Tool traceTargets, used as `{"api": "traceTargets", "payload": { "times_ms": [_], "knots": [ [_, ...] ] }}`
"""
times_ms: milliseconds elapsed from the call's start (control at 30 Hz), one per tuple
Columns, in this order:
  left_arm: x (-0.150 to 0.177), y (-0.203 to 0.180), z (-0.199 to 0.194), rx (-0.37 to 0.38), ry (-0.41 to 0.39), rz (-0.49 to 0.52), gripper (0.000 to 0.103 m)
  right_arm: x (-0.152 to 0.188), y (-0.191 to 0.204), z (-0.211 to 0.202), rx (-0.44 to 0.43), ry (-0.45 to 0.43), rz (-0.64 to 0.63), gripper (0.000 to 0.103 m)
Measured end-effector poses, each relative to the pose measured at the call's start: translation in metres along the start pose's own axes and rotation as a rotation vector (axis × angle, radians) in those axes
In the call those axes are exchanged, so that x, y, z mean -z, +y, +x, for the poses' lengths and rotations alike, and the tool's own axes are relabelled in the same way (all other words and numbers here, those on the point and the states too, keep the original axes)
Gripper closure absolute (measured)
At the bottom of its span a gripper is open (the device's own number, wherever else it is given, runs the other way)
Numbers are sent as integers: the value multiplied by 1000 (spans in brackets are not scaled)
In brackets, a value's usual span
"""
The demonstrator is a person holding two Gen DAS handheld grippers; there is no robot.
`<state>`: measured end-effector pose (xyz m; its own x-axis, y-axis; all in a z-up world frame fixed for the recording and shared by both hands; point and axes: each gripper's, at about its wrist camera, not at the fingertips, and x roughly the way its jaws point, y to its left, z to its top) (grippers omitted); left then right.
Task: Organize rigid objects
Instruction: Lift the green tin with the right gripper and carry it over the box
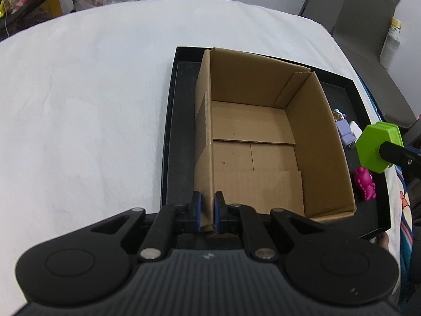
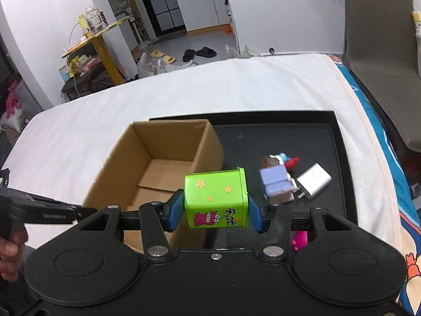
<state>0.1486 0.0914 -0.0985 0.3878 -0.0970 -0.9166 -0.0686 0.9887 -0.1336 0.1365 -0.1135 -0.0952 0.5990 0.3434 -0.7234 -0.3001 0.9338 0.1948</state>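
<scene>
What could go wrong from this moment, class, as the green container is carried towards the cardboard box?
1. The right tongs hold the green container only by its two sides, lying tilted; it might slip or twist free.
2. The left tongs pinch just one thin wall of the cardboard box; that wall may bend, or the box may shift in the black tray.
3. A drop short of the box could strike the purple figure or silver charger.
</scene>
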Motion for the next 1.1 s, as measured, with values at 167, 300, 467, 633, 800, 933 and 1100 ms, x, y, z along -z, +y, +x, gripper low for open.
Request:
{"api": "traceTargets", "payload": {
  "times_ms": [167,300,467,633,800,933,1100],
  "knots": [
    [-3,-1,4,5,7,0,94,-6,16,-3,-14,-17,-19,54],
    [0,1,4,10,4,-4,94,-10,24,-1,-22,-21,-24,54],
    [2,3,3,20,0,-24,94,-14,36,7,-39,-7,-30,54],
    [3,5,3,32,-2,-32,94,-18,46,18,-64,9,-23,53],
    [3,9,3,39,2,-43,94,-20,55,30,-98,32,-18,53],
    [3,11,3,46,5,-51,93,-22,64,43,-110,48,-9,53],
    [2,14,3,58,9,-81,93,-27,71,59,-114,63,6,53]
  ]
}}
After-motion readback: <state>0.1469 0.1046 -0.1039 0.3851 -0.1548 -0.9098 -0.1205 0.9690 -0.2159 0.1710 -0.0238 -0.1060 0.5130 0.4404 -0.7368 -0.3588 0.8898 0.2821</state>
